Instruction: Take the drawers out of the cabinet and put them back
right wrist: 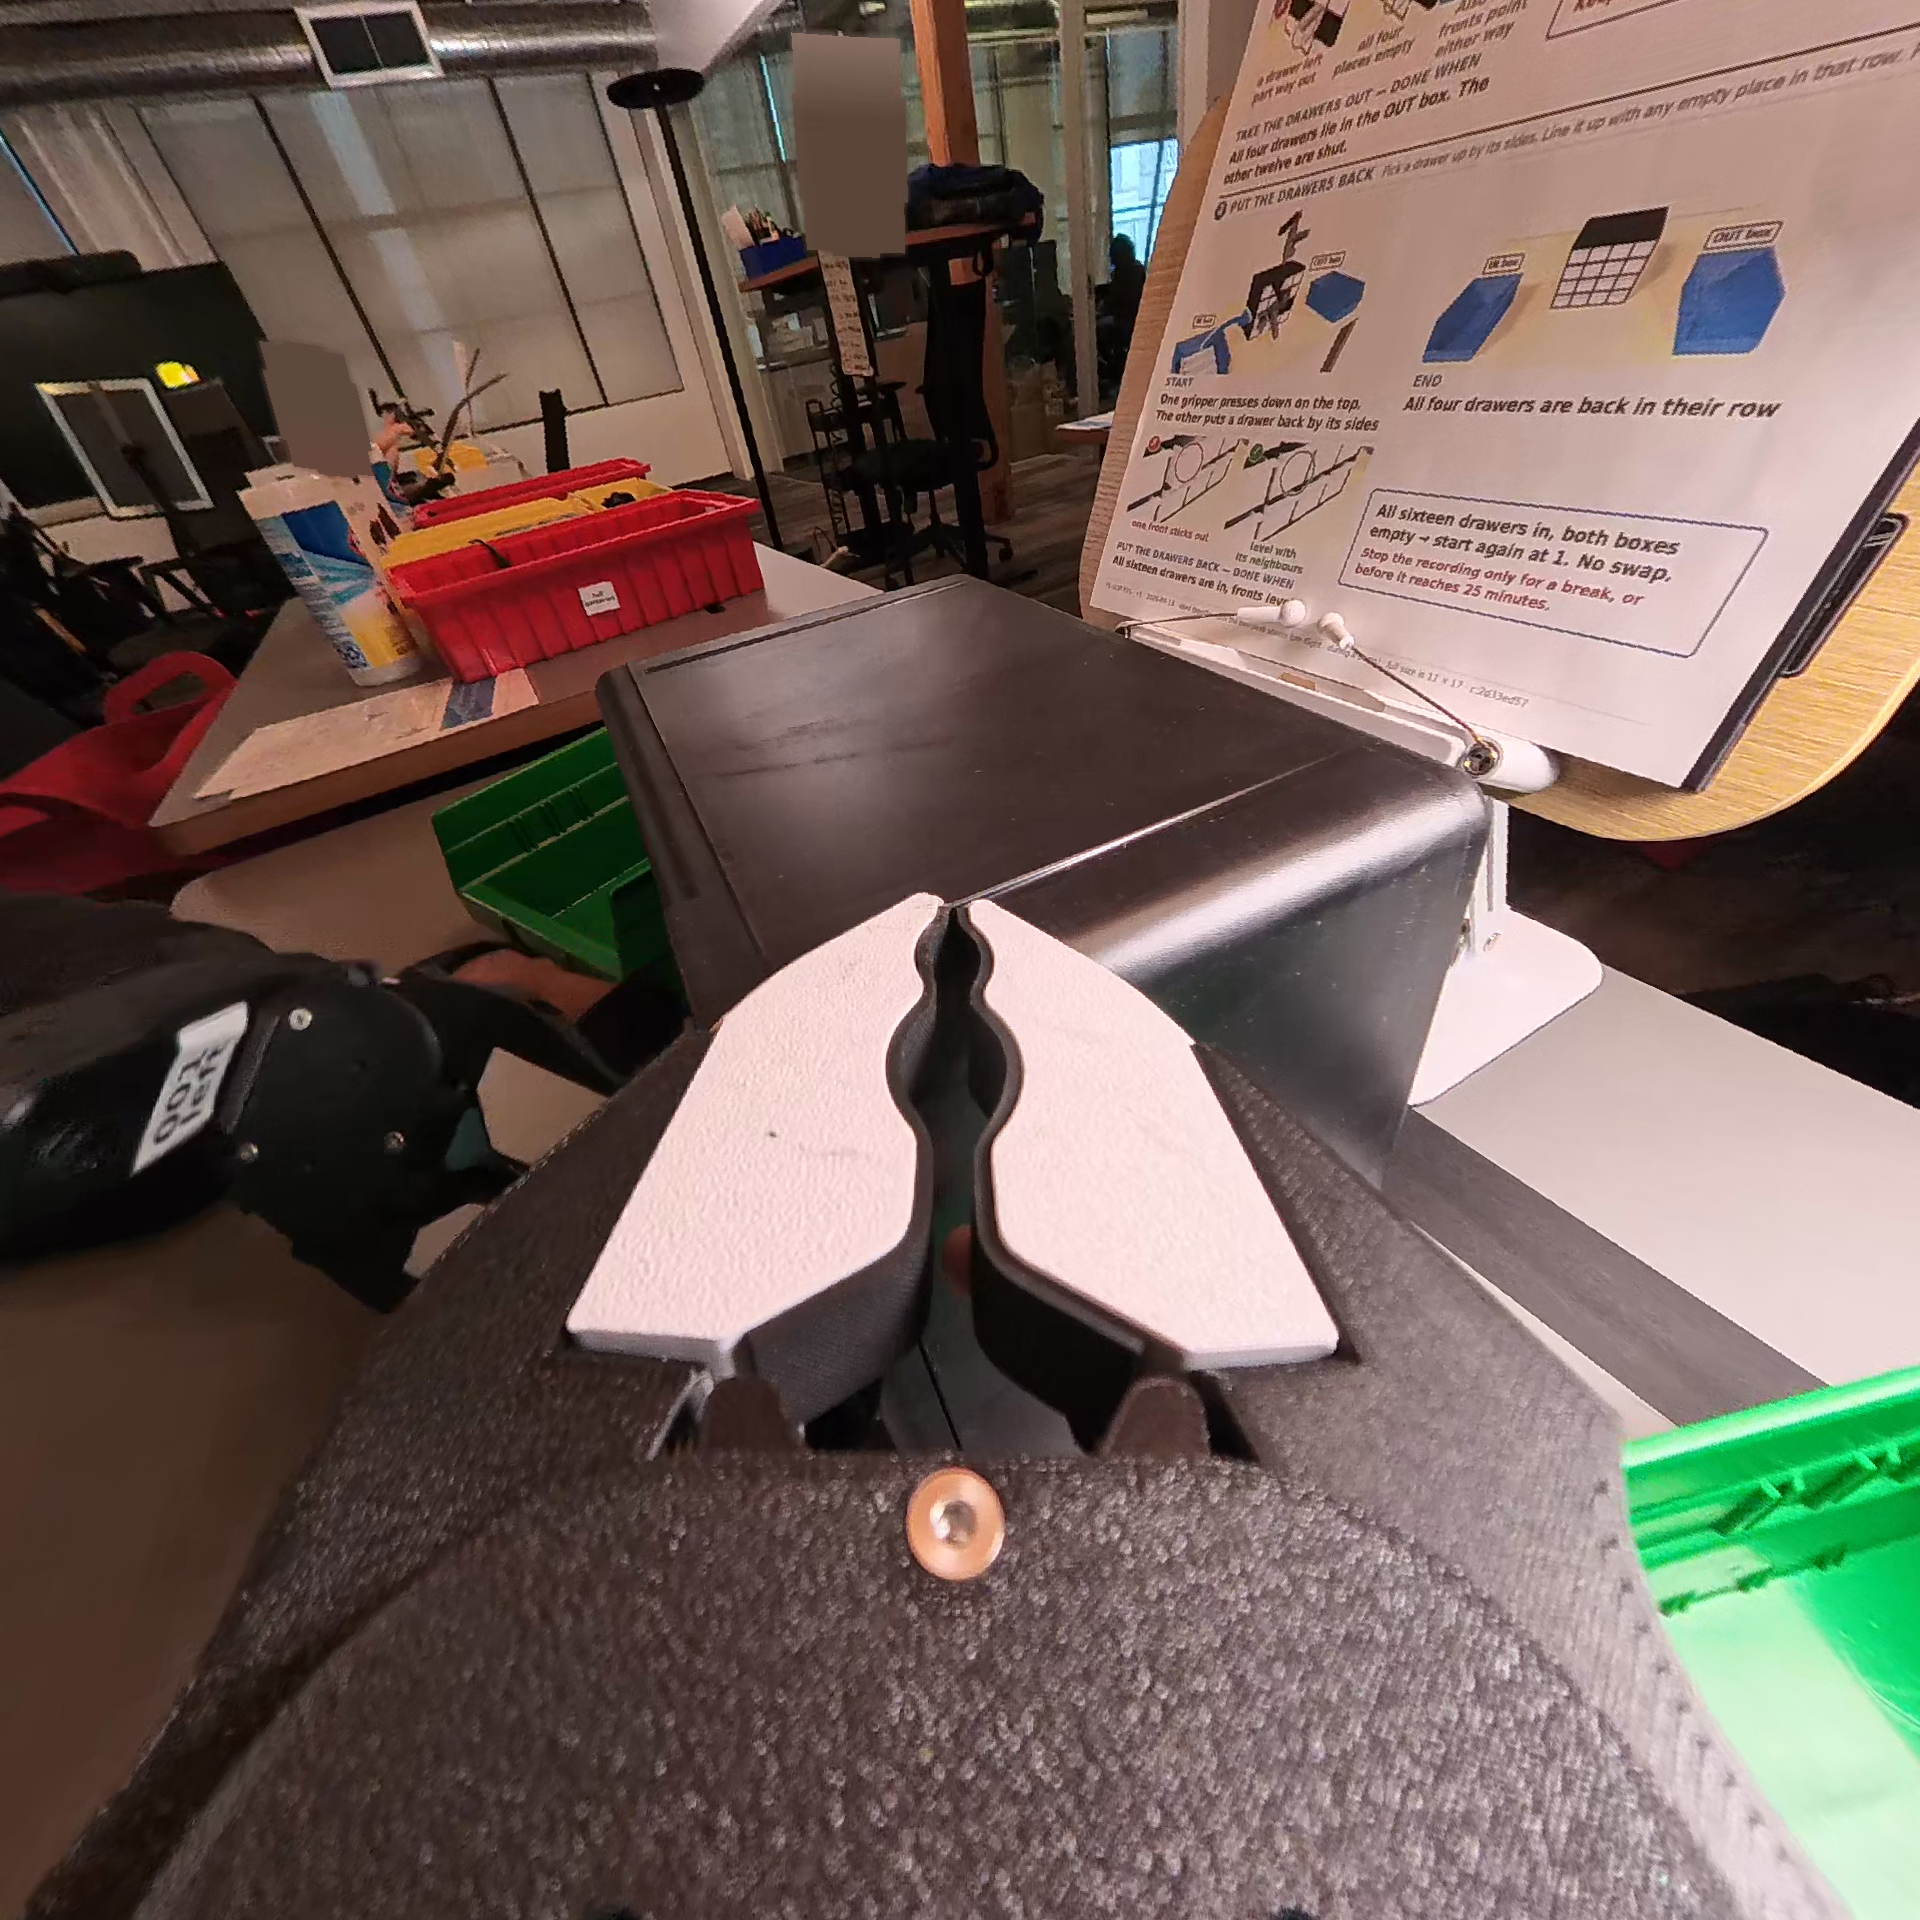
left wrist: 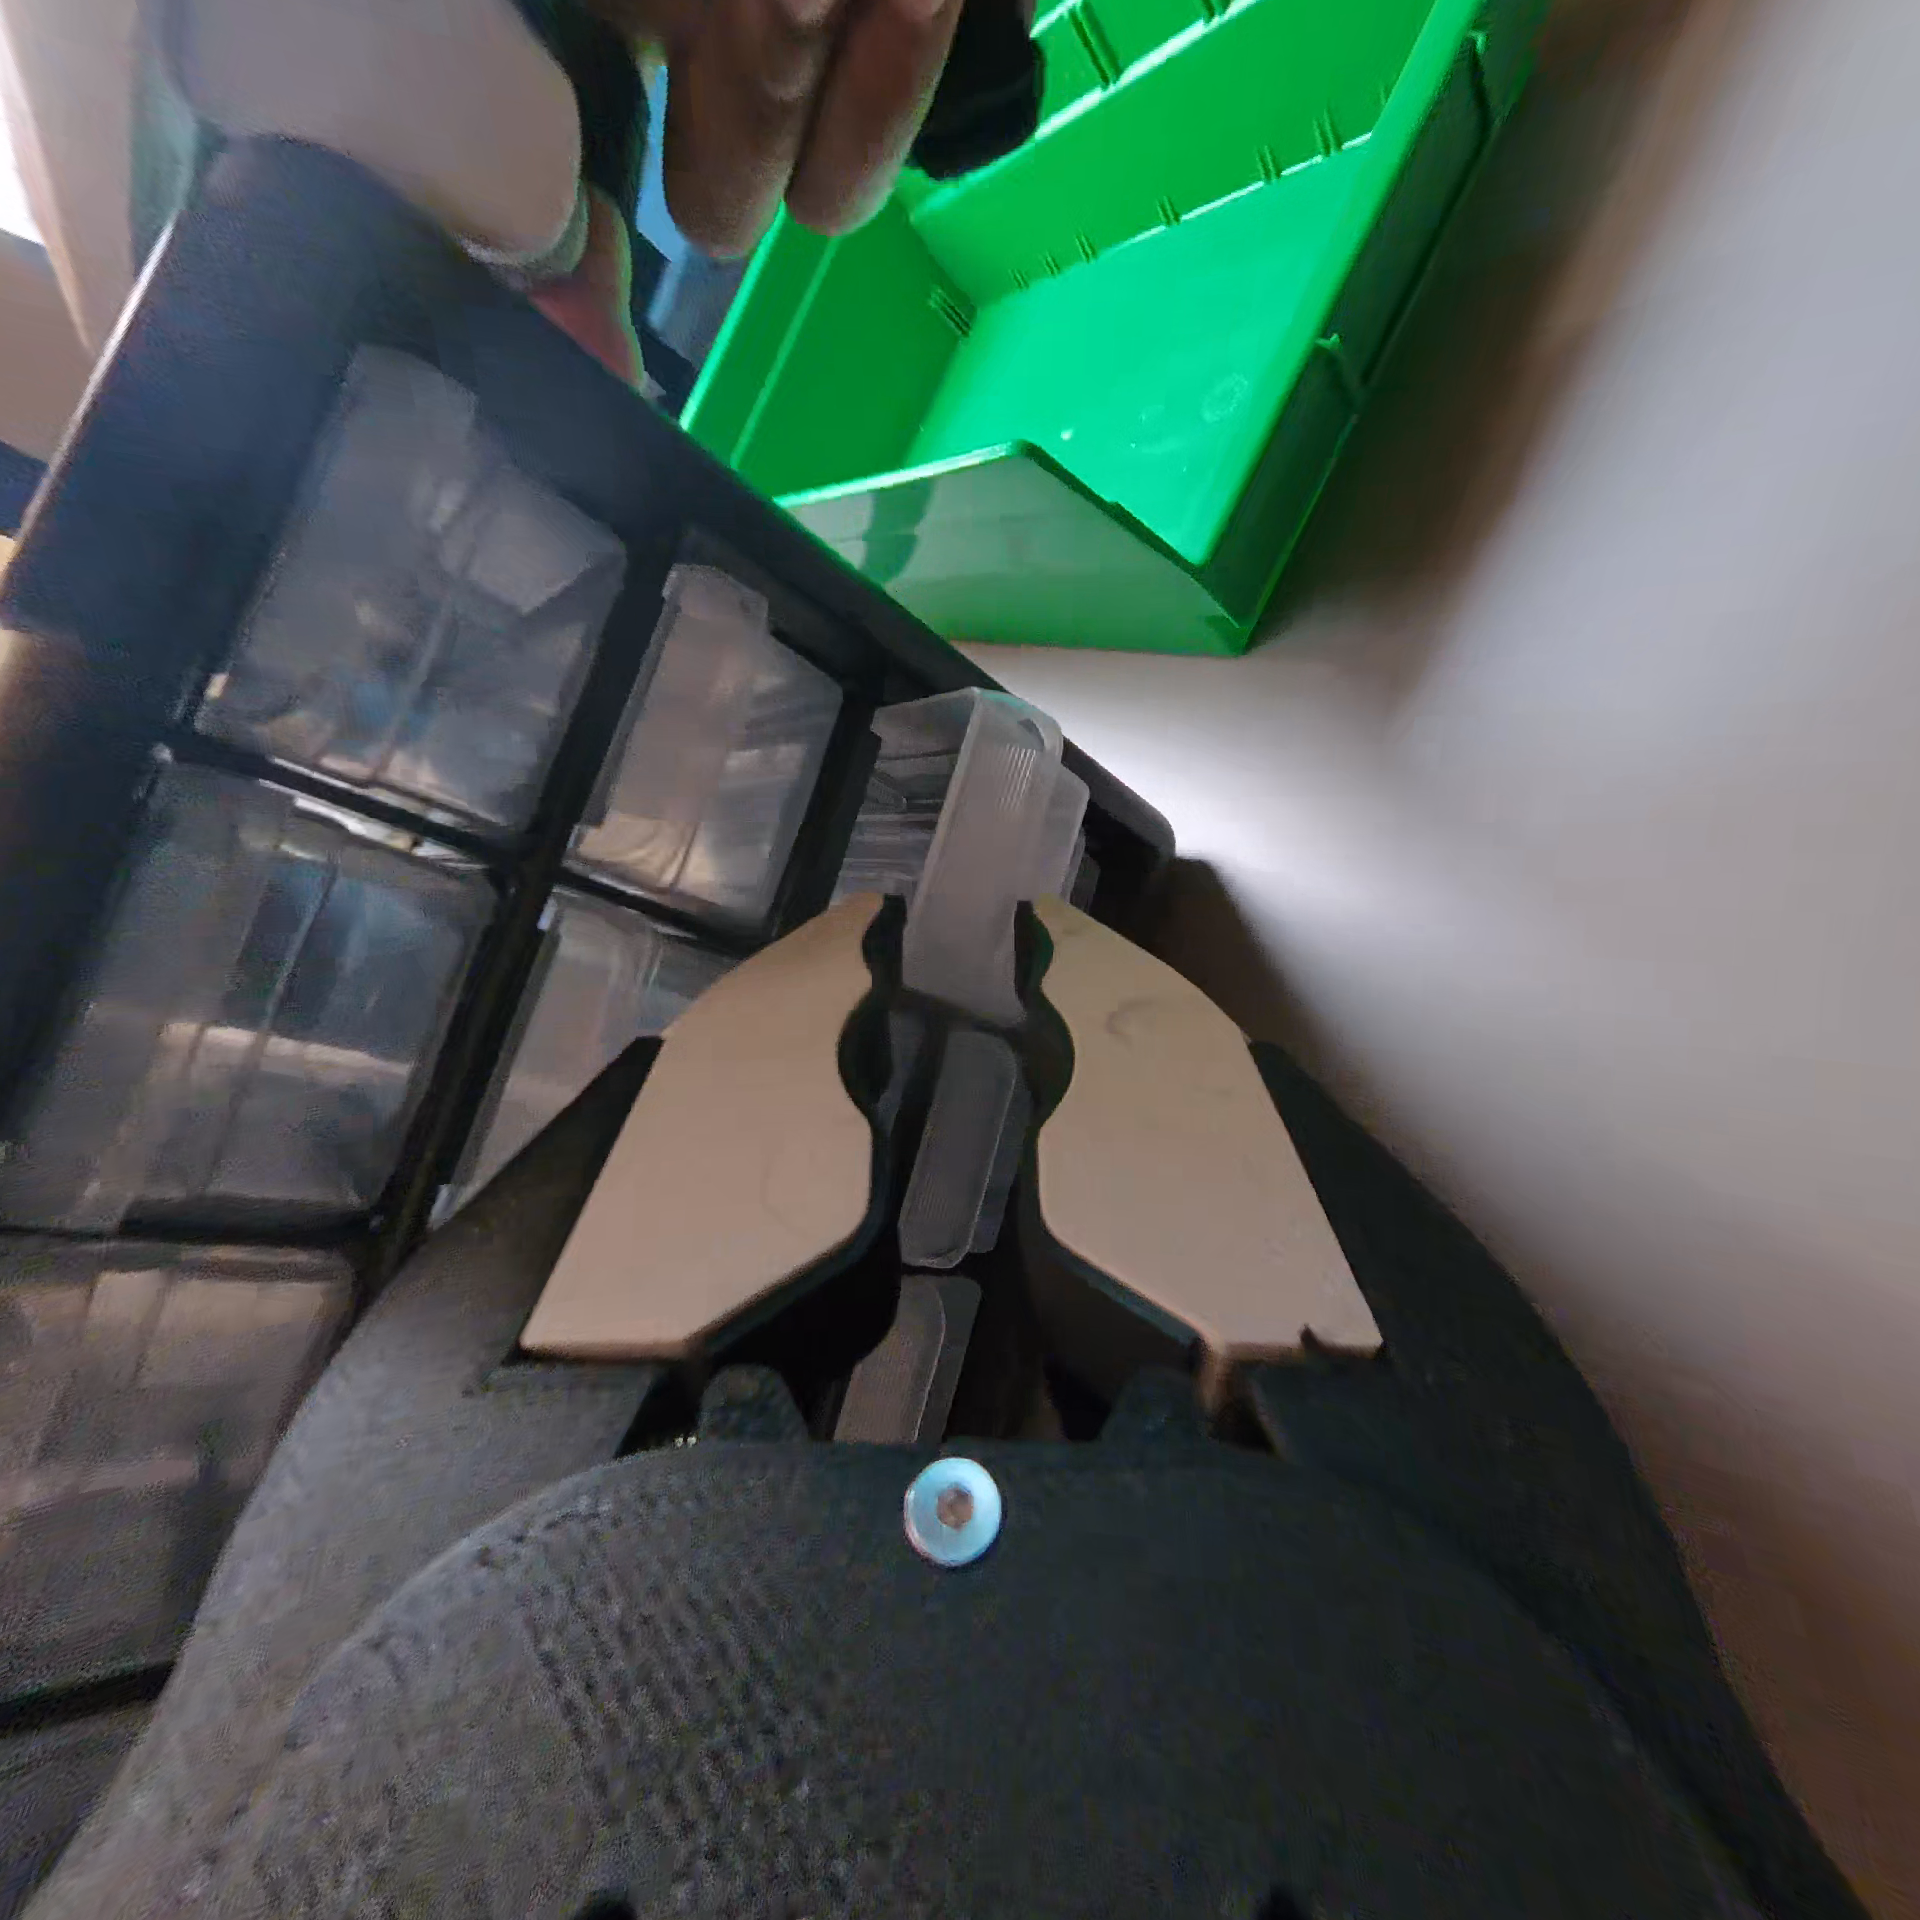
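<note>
In the left wrist view the black cabinet [left wrist: 582, 447] lies across the left, its grid filled with clear plastic drawers [left wrist: 416, 603]. My left gripper [left wrist: 961, 914] is shut on the clear handle tab [left wrist: 987, 821] of the drawer at the cabinet's near corner, which sticks out slightly from the frame. In the right wrist view my right gripper [right wrist: 954, 914] is shut and empty, its fingertips resting on the front edge of the cabinet's black top [right wrist: 935, 727]. The left gripper's body [right wrist: 208, 1091] shows low at the left.
A green bin [left wrist: 1122, 343] stands on the pale table beside the cabinet; it also shows in the right wrist view [right wrist: 551, 862]. Another green bin [right wrist: 1787, 1621] is at the lower right. An instruction sheet on a stand [right wrist: 1507, 416] rises behind the cabinet. A hand [left wrist: 790, 114] is above.
</note>
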A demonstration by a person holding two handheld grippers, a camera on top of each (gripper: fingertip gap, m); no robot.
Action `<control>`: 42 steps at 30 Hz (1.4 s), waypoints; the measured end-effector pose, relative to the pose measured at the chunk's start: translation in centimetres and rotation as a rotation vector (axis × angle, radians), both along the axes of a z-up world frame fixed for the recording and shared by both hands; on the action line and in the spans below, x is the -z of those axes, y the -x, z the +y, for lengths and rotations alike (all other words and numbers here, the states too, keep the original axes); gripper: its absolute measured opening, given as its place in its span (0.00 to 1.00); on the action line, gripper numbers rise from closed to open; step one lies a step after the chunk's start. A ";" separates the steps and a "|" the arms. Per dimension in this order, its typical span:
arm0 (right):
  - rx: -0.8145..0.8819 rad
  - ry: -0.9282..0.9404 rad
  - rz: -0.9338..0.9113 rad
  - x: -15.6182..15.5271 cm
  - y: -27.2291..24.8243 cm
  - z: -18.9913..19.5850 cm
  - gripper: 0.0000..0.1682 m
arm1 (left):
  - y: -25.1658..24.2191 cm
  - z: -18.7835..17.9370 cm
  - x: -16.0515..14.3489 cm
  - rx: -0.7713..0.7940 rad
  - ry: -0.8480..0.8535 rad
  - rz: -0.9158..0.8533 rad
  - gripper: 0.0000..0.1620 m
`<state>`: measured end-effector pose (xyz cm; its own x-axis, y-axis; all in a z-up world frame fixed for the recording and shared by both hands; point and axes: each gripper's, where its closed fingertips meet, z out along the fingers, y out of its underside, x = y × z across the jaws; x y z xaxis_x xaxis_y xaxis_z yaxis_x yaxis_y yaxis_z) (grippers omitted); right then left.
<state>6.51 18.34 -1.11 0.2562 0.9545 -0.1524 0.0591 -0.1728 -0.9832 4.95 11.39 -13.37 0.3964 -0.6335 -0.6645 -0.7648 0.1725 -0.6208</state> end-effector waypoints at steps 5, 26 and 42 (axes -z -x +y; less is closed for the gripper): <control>0.005 -0.001 -0.001 0.0 0.0 0.0 0.00 | -0.3 -0.4 -0.3 0.020 -0.221 0.024 0.11; 0.002 0.007 0.012 -0.1 0.0 0.2 0.00 | 0.3 2.7 0.0 -0.131 -0.497 0.352 0.07; 0.007 0.006 0.012 -0.1 0.0 0.3 0.00 | 13.7 -0.2 -16.2 -0.320 -0.226 -0.542 0.10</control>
